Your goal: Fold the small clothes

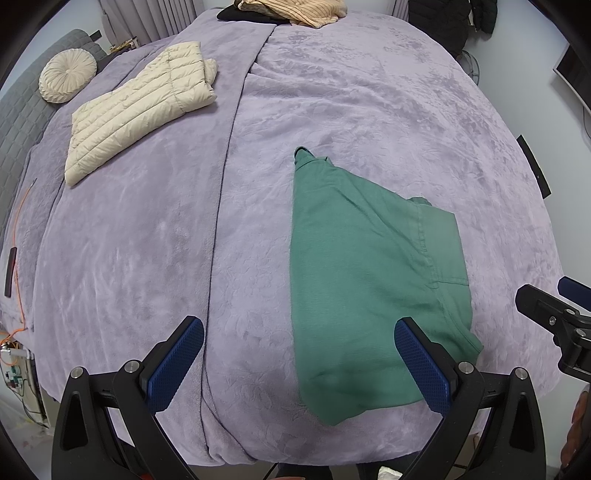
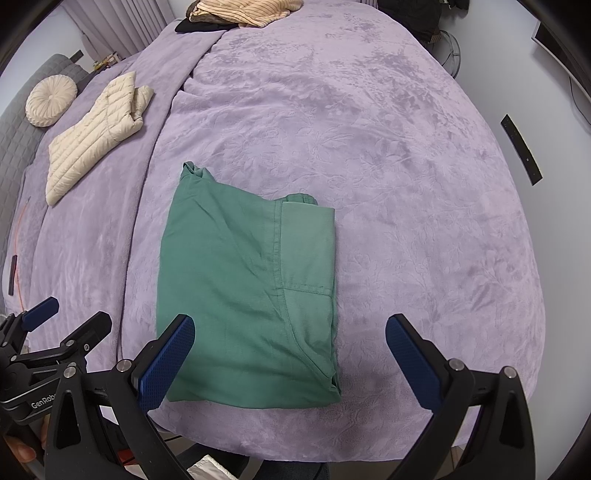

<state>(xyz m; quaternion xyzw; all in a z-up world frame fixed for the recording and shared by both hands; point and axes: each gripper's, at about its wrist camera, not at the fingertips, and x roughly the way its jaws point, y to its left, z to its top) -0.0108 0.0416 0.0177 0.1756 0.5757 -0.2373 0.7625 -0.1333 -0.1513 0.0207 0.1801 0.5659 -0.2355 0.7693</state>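
Observation:
A green shirt lies folded lengthwise on the purple blanket, its sleeve laid over the body and its collar pointing away from me. My left gripper hovers open above the near edge of the bed, its right finger over the shirt's lower part. Nothing sits between the fingers of my right gripper, which is open over the shirt's hem with its left finger above the fabric. The left gripper also shows at the left edge of the right wrist view.
A cream quilted jacket lies folded at the far left, beside a round cream cushion. A tan ribbed garment sits on dark clothing at the far end. The bed's near edge runs just below the grippers.

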